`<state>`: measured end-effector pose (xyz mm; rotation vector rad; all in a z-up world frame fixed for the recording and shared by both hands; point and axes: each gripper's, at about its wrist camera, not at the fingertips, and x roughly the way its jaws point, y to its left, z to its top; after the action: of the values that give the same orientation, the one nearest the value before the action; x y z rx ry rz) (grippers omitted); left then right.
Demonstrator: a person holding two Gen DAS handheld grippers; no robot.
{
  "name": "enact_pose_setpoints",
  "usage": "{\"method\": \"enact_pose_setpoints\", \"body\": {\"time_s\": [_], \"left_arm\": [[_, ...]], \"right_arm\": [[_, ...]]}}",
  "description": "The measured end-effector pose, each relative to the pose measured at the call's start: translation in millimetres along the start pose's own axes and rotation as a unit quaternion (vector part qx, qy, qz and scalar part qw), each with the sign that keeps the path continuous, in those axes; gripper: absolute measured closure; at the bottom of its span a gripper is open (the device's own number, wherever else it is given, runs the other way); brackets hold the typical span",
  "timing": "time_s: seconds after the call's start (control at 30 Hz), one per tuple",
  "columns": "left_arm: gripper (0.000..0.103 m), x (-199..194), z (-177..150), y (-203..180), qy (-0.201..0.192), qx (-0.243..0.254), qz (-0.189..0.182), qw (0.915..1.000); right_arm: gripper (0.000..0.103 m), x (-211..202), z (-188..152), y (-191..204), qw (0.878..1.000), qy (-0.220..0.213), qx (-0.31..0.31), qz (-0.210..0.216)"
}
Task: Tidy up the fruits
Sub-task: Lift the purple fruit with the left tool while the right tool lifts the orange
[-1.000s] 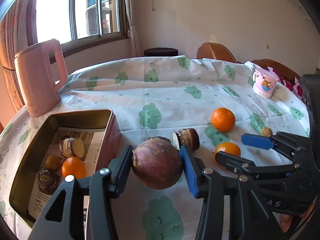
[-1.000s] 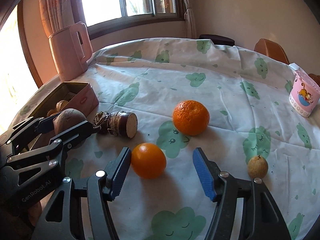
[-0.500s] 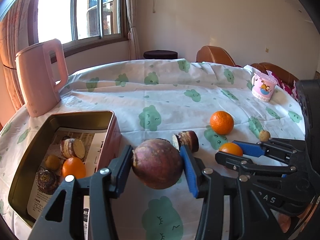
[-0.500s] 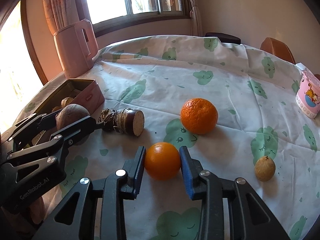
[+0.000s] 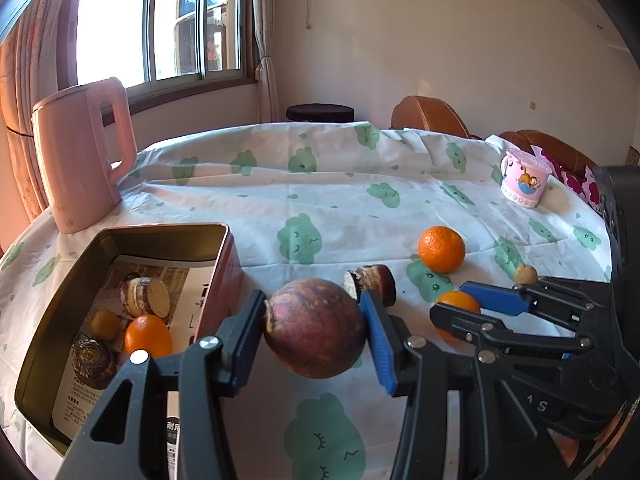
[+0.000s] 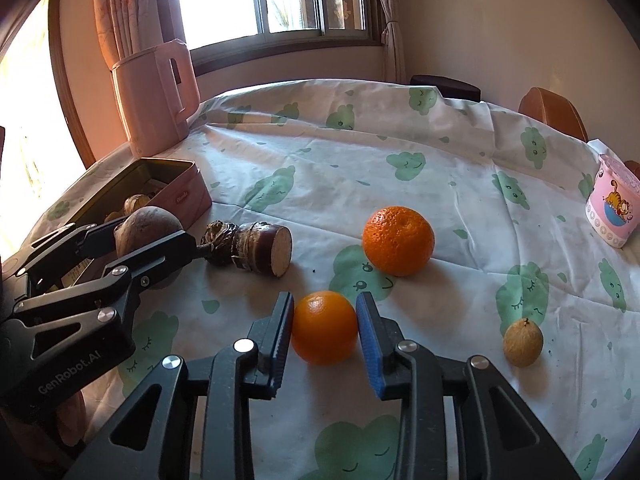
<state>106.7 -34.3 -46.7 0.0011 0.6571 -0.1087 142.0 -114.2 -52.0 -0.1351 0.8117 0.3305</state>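
Note:
My left gripper (image 5: 312, 332) is shut on a round purple-brown fruit (image 5: 316, 326) and holds it above the table, just right of the open metal tin (image 5: 224, 256). The tin holds an orange (image 5: 147, 335), a cut taro piece (image 5: 146, 297) and other small items. My right gripper (image 6: 324, 332) is shut on a small orange (image 6: 324, 326) and holds it just off the cloth. It also shows in the left wrist view (image 5: 476, 304). A larger orange (image 6: 398, 240), a cut taro (image 6: 256, 248) and a small tan fruit (image 6: 523, 342) lie on the tablecloth.
A pink kettle (image 5: 80, 152) stands behind the tin at the left. A pink cartoon cup (image 5: 524, 182) stands at the far right. Brown chairs (image 5: 428, 114) stand beyond the table's far edge. The round table carries a white cloth (image 5: 328, 196) with green prints.
My right gripper closed on the small orange and lifted it a little. My left gripper kept hold of the purple-brown fruit and rose a little.

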Motion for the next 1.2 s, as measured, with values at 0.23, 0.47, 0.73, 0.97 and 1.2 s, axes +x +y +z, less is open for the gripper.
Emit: {"method": "enact_pose_setpoints", "body": {"time_s": [0.23, 0.47, 0.73, 0.97, 1.2], "left_arm": [[0.052, -1, 0, 0, 0.000, 0.000, -0.001, 1.0000], [0.052, -1, 0, 0, -0.002, -0.001, -0.001, 1.0000], [0.053, -5, 2, -1, -0.011, -0.001, -0.003, 0.9999], [0.053, -9, 1, -2, -0.025, 0.003, -0.003, 0.9997], [0.052, -12, 0, -2, -0.034, 0.005, -0.002, 0.9994]], "right_arm": [[0.068, 1, -1, 1, 1.000, 0.002, -0.006, -0.001], [0.069, 4, -1, 4, 1.000, 0.009, -0.010, -0.003], [0.069, -7, -2, 7, 1.000, -0.023, -0.017, -0.004], [0.069, -16, -2, 7, 0.999, -0.046, -0.018, -0.001], [0.069, -27, -5, 10, 0.997, -0.077, -0.024, -0.006]]}}
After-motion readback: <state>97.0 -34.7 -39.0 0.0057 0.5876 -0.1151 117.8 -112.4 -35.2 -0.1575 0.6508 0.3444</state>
